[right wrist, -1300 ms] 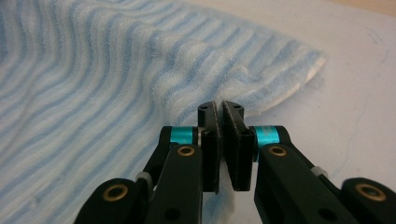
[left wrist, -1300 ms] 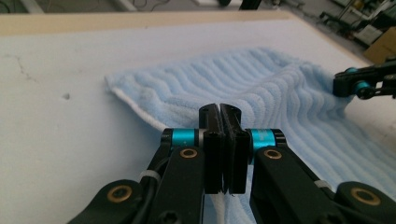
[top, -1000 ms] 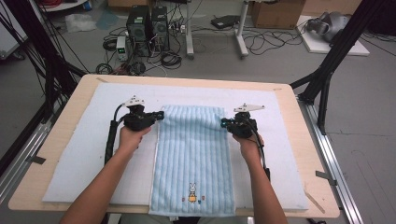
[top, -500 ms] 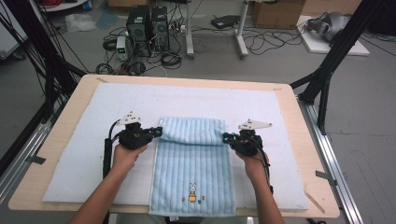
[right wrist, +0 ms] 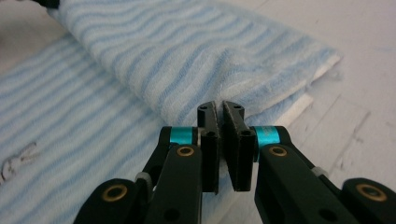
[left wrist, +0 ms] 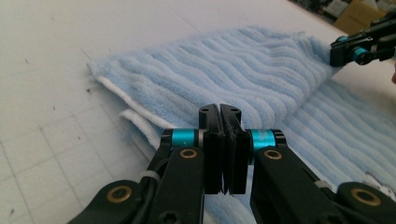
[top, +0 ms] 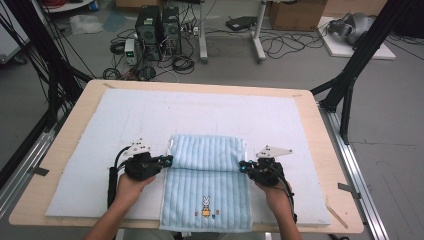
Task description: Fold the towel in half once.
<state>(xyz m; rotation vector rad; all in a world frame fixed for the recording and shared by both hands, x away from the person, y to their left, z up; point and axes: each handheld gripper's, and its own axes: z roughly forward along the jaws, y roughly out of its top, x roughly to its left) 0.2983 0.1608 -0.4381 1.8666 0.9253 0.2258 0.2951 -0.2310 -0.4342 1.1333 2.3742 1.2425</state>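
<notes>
Both claws, left [top: 168, 160] and right [top: 243, 165], clamped on folded pale-blue striped terry towel [top: 207, 165] corners; uneven pull risks skewed fold, slipped corner.

A light wooden table [top: 65, 150] stands on a grey concrete floor [top: 395, 125], covered by a pale padded mat [top: 200, 112]. Beyond the table's far edge, two black computer towers [top: 159, 25] sit among tangled cables [top: 280, 45]. Cardboard boxes [top: 295, 12] rest further back. Black metal frame struts [top: 360, 60] rise at the table's right and left corners.
</notes>
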